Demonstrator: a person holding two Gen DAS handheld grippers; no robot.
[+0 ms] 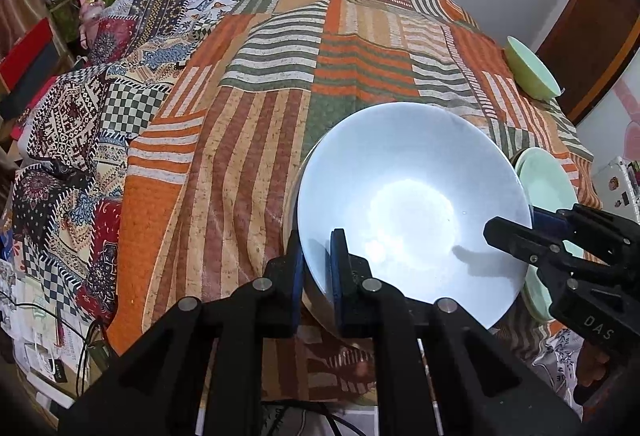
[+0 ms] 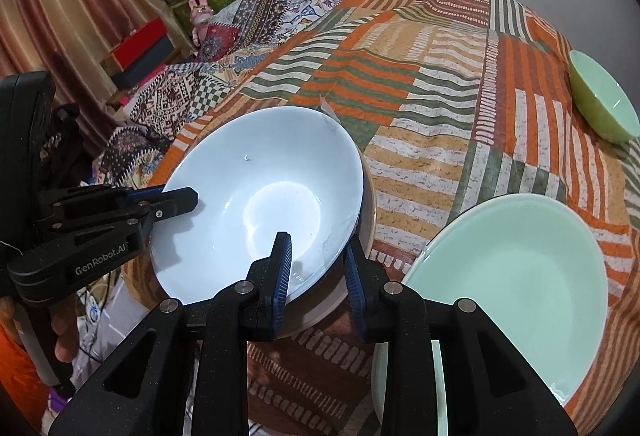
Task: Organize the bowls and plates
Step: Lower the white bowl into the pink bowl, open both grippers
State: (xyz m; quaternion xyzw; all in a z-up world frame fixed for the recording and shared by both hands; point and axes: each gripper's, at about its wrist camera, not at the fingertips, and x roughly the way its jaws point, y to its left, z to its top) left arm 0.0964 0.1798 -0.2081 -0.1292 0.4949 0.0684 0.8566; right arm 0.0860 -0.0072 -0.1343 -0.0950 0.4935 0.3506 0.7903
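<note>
left gripper (image 1: 316,268) clamped on white bowl (image 1: 412,212) rim, right gripper (image 2: 316,268) jaws straddling opposite rim, slightly apart; green plates (image 2: 516,276) beside.

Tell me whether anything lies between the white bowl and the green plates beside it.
Nothing visible does. The white bowl, with the left gripper shut on its rim and the right gripper straddling the rim opposite, sits beside the green plates; only bare striped cloth separates them.

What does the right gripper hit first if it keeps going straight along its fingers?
The right gripper already straddles the white bowl's near rim, so pushing on would probably drive into the bowl wall almost at once. The patchwork cloth lies beyond; depth is unclear.
</note>
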